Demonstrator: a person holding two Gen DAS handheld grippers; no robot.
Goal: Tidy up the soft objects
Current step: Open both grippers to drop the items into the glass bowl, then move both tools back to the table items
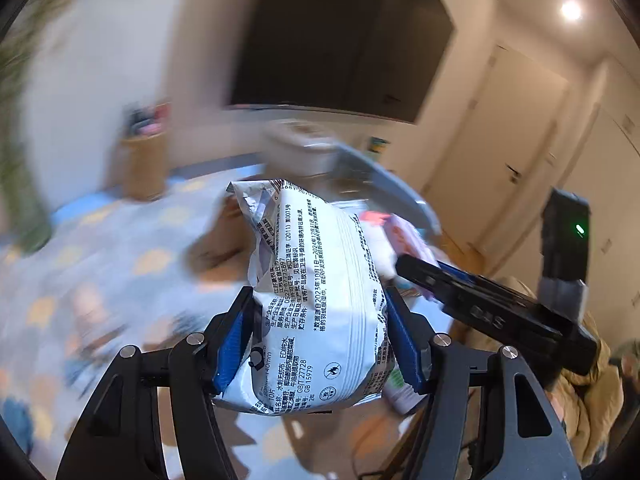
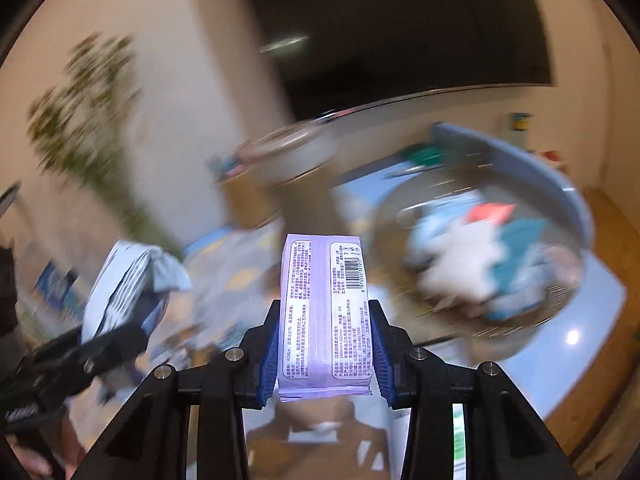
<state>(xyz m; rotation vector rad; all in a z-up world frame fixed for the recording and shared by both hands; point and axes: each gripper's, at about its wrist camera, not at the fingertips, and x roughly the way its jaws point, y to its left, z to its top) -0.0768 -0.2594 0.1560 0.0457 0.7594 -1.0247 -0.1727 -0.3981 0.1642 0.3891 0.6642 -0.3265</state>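
Observation:
My left gripper (image 1: pixel 318 334) is shut on a white wipes packet (image 1: pixel 316 292) printed with black text, its blue pads pressing both sides. It is held in the air above a patterned mat. My right gripper (image 2: pixel 324 348) is shut on a lilac tissue pack (image 2: pixel 322 308) with a barcode label, also lifted. In the left wrist view the right gripper (image 1: pixel 416 270) shows at the right with the lilac pack (image 1: pixel 408 236). The right wrist view shows the left gripper (image 2: pixel 120 332) at the left with the white packet (image 2: pixel 120 280).
A round blue-rimmed basket (image 2: pixel 532 168) holding several soft packs and cloths stands at the right. A wicker bin (image 1: pixel 144 164) stands by the wall, a plant (image 2: pixel 80 120) at the left. A dark window and closed doors lie beyond. The background is motion-blurred.

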